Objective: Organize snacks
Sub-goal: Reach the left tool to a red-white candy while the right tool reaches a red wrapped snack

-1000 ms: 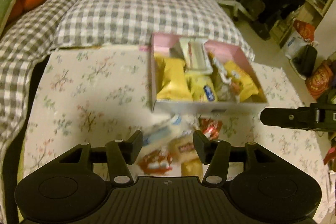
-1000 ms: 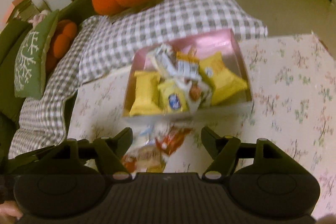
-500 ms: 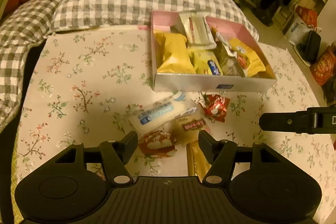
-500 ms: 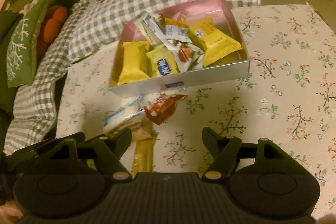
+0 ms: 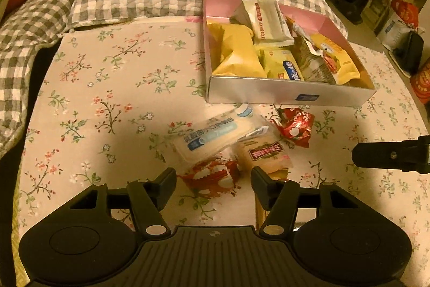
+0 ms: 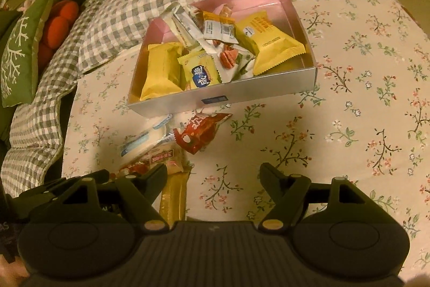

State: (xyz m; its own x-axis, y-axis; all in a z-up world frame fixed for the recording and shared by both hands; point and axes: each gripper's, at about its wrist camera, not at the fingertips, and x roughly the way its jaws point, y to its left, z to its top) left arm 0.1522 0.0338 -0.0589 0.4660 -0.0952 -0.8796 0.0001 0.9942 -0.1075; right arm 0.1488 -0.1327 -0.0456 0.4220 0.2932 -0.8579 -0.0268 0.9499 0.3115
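Floral tablecloth on the table [image 5: 102, 104], gingham cushion behind, and a silver box [image 5: 285, 94] already stuffed with snacks. Left tool [image 5: 213, 179] is hovering with jaws apart, having just narrowed a bit, gripping nothing, right over the red-and-white wrapped snack [image 5: 211, 178] in the loose pile just in front of the box. Right tool [image 6: 213, 172] is sitting open and empty too. I'd guess that pouch is light, crinkly and slippery, so pinching across its puffy middle looks safest.
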